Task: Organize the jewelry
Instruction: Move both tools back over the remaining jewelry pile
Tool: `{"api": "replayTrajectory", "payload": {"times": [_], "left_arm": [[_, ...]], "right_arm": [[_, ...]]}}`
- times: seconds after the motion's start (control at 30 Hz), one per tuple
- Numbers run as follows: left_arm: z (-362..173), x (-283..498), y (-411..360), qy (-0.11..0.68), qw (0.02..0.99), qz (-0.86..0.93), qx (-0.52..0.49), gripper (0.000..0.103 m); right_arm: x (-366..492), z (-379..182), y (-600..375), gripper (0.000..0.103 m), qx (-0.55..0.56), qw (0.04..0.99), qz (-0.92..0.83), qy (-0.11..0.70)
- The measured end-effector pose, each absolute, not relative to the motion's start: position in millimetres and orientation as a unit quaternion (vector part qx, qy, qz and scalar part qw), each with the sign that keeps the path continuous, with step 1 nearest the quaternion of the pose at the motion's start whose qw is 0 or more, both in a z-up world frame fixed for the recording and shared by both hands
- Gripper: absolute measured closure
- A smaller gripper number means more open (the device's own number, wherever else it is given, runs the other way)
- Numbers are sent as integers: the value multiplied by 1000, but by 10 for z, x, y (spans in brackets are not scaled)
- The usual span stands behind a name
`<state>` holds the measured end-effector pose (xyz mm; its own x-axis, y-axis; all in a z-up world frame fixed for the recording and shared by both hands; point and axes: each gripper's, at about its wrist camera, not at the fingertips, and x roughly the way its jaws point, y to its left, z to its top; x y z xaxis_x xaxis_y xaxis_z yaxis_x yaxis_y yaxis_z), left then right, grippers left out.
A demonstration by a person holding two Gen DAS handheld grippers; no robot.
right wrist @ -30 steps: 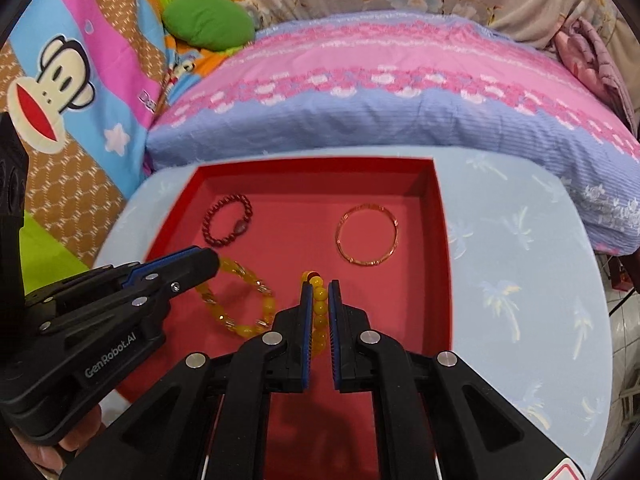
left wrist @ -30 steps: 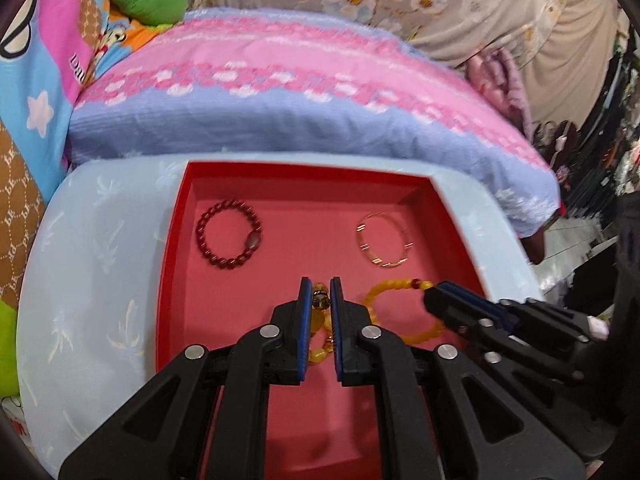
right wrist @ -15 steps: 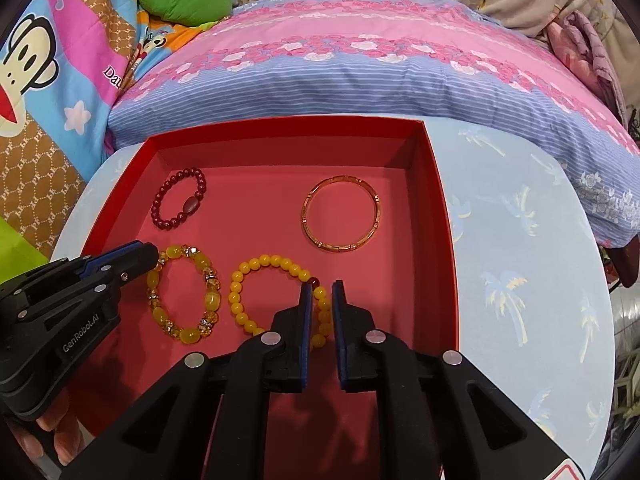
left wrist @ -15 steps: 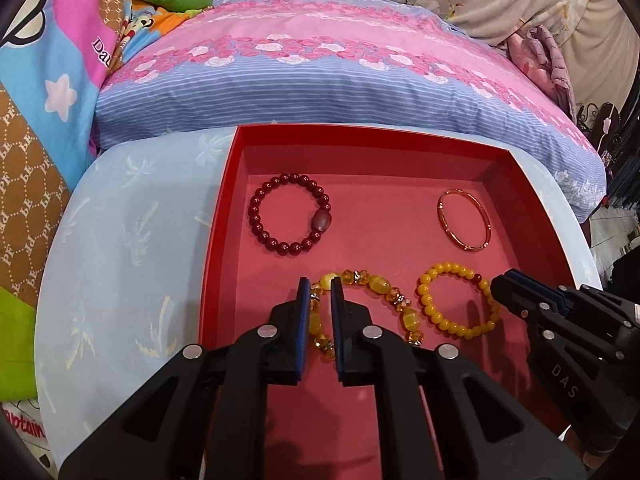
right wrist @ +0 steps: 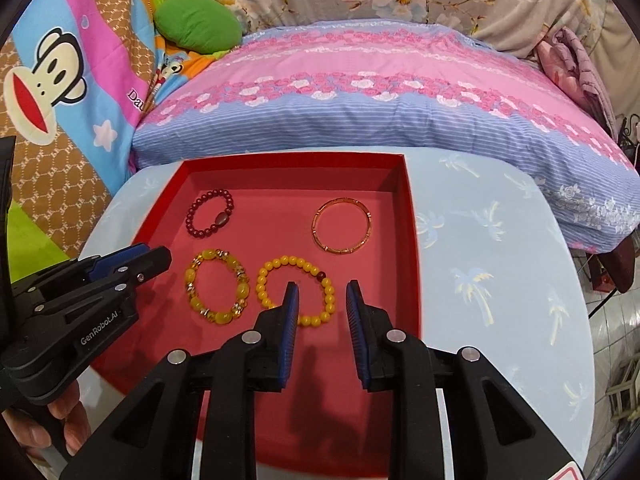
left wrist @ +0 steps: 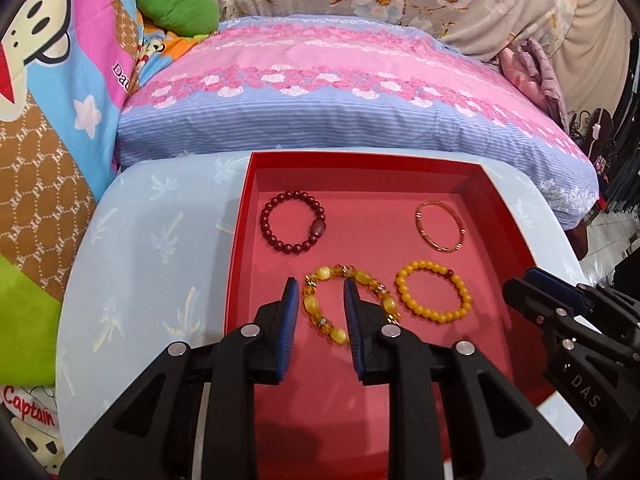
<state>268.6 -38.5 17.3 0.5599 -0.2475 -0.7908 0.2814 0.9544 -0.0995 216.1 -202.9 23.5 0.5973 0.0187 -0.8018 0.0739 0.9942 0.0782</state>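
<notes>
**Four bracelets laid out in red tray, both grippers parted**

Left wrist view: left gripper held low over the near part of the red tray, fingers spread apart and gripping nothing, straddling the near-left arc of the amber bead bracelet lying flat on the tray floor. Just to its right, apart from it, the yellow bead bracelet. Farther back, the dark red bead bracelet near the left wall and the gold bangle near the right wall, with bare tray floor between them. Right gripper entering at the right edge over the tray's right rim, "DAS" printed on its body. Pale blue table wide and bare left of the tray; striped pink-and-blue pillow close behind the far rim. "Captain" readable on fabric at lower left.

Right wrist view: right gripper, fingers parted and holding nothing, framing the near-right arc of the yellow bead bracelet. Broad bare table right of the tray wall. Left gripper at the tray's left rim, marked "GenRobot.AI".
</notes>
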Motion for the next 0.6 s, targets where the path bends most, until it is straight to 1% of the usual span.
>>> {"api": "replayTrajectory", "payload": {"times": [0.23, 0.6], "left_arm": [[351, 2211, -331, 432, 888, -157, 20, 81], [279, 1520, -233, 447, 879, -166, 21, 81]], "right_arm": [[1680, 407, -2053, 78, 52, 898, -14, 437], [975, 271, -2051, 78, 52, 888, -12, 457]]}}
